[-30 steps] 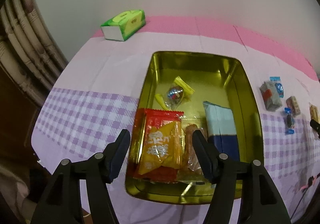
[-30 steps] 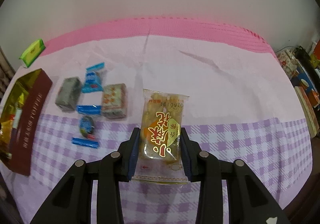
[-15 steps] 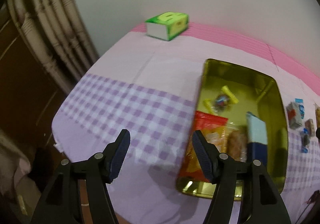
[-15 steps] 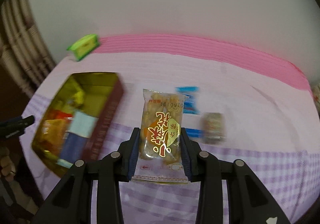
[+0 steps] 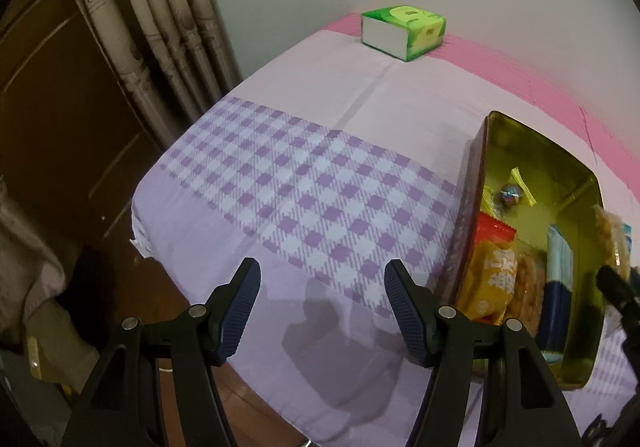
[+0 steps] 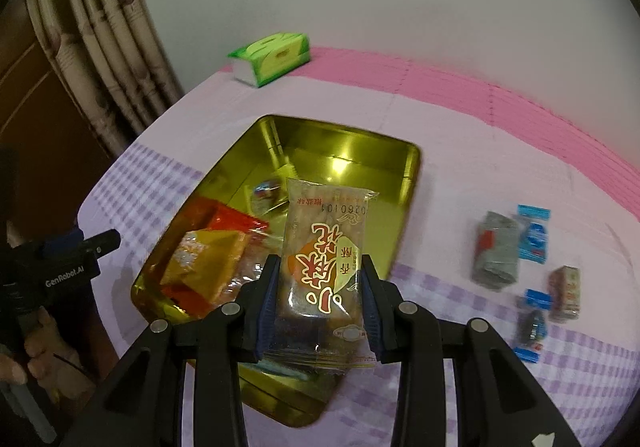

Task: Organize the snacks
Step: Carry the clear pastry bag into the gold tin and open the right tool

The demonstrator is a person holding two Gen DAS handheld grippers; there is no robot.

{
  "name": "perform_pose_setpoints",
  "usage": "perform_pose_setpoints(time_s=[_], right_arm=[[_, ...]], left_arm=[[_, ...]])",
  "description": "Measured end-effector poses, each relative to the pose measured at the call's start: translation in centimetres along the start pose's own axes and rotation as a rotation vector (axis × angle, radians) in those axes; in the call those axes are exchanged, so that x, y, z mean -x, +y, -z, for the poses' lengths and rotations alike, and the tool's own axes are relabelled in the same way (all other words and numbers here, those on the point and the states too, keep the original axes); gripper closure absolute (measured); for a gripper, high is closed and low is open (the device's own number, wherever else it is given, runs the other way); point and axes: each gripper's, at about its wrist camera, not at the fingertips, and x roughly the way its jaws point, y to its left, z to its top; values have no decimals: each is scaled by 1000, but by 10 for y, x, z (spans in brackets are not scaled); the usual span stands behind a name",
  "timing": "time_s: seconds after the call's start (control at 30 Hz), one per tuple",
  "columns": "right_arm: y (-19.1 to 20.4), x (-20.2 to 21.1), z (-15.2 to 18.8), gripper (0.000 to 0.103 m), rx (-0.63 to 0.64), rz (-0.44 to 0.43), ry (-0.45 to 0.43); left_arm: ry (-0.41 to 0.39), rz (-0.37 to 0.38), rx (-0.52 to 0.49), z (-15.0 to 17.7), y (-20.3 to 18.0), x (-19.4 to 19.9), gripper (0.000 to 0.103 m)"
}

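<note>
My right gripper [image 6: 320, 303] is shut on a clear pastry packet [image 6: 324, 259] with red and gold lettering, held above the near right part of the gold tin [image 6: 352, 151]. Inside the tin lie a red and yellow snack bag [image 6: 208, 263], a small wrapped candy [image 6: 266, 191] and a blue-white packet, mostly hidden behind the held packet. My left gripper [image 5: 322, 311] is open and empty over the checked cloth, left of the tin [image 5: 500, 127]. In the left wrist view the red and yellow bag [image 5: 490, 271] shows inside the tin, and the held packet [image 5: 612, 243] peeks over its right rim.
Several small snacks lie on the cloth right of the tin: a grey packet [image 6: 494, 251], blue candies [image 6: 532, 237] and a small box [image 6: 564, 293]. A green tissue box [image 6: 272, 57] [image 5: 404, 29] sits at the far edge. Curtains [image 5: 148, 27] hang beyond the left table edge. A hand [image 6: 36, 351] holds the left tool.
My right gripper carried the pastry packet leftward from the bare cloth to above the tin. My left gripper swung left off the tin, so the tin now lies at its right.
</note>
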Motion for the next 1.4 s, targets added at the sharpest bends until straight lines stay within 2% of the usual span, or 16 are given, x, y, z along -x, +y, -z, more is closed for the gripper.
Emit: perform_pose_setpoints(time_s=[0.33,0.83,1.0,1.23,1.4], right_arm=[[19,-23,0,69,22,0,49],[21,-42,3,67,1,-2,104],[21,-41,4,65,-4,-3,95],[20,-30,3,51,8,8,57],[16,-18,1,50,1,-8,24]], left_arm=[[0,8,-4,0,1,-2,38],[6,10,-15,1,-3,-5,38],[4,11,-24,1,-7,-6,38],[5,10,-29,1,-10,-5,38],[3,8,-35,0,-11,-5,38]])
